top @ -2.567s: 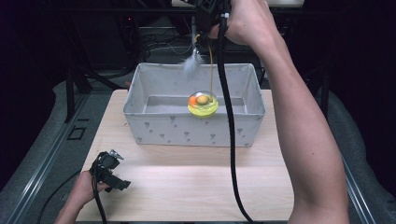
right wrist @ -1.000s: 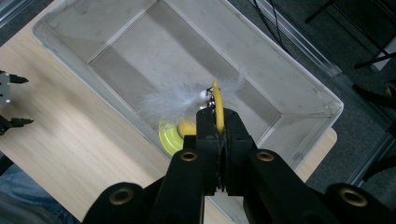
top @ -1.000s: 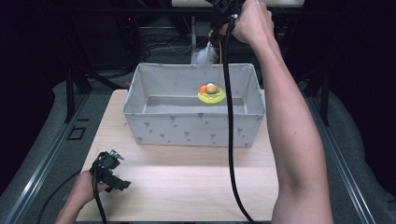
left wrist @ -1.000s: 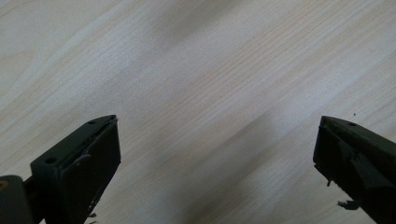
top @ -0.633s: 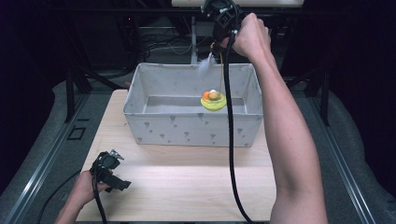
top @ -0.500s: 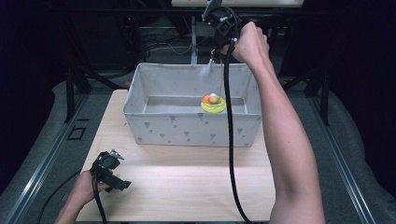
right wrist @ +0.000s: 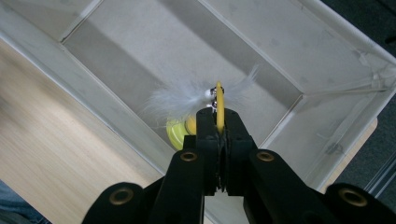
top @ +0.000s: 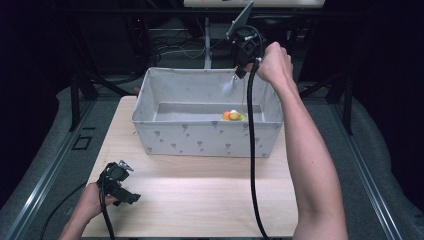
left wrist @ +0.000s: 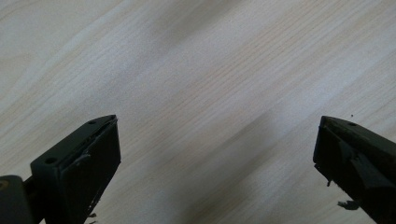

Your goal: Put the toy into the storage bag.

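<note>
- Toy (top: 233,116) hangs in bin (top: 165,135), straight below my right hand-held gripper (top: 243,67), clamped on its yellow cord (right wrist: 219,111) by the feather (right wrist: 175,99).
- Cord runs vertical; left hand-held gripper (top: 117,182) apart, idle on desk (top: 210,190).

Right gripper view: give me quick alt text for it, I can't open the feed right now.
The right gripper, jaws shut on a thin yellow stick, hangs over an open grey fabric bin. A white feather spreads at the stick's far end, and a yellow toy shows below it inside the bin. Light wooden table runs along the left.
</note>
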`<action>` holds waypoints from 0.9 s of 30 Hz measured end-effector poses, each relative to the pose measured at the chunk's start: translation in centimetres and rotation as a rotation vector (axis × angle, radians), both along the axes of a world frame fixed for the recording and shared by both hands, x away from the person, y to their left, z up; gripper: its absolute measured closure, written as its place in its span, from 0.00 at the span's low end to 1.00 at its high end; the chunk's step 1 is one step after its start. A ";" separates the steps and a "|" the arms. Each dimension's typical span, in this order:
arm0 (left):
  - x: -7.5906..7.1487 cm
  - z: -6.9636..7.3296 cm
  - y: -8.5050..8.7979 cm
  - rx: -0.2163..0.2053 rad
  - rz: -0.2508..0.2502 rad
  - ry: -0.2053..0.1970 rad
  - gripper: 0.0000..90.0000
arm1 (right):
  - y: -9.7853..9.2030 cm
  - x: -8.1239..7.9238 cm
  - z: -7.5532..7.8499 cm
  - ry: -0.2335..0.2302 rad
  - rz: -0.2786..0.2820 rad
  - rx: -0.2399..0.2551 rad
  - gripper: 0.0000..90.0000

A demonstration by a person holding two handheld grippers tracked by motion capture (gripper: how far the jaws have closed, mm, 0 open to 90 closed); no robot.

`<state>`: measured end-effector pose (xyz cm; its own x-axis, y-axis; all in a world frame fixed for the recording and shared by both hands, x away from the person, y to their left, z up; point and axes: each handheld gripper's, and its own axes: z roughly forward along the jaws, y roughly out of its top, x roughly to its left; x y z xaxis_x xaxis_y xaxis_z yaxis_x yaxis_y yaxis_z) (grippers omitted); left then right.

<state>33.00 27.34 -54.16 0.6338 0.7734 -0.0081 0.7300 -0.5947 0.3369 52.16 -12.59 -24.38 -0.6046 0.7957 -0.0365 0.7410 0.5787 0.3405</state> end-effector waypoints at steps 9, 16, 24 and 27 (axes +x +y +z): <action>0.1 0.0 -0.1 0.002 -0.001 -0.002 0.01 | -1.6 0.2 -2.2 0.026 -0.025 -0.004 0.98; 0.1 0.0 -0.1 0.001 -0.003 0.000 0.01 | -2.2 0.0 -4.0 0.053 -0.031 -0.005 0.98; 0.1 0.0 -0.1 0.002 -0.004 0.001 0.01 | -2.5 -0.7 -5.1 0.066 -0.034 -0.012 0.98; 0.1 0.0 -0.1 0.002 -0.003 0.002 0.01 | -2.6 -1.1 -5.0 0.052 -0.025 0.000 0.96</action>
<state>33.09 27.23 -54.20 0.6358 0.7718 -0.0077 0.7292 -0.5973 0.3338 51.06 -15.18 -29.34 -0.5855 0.8107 -0.0053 0.7721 0.5595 0.3014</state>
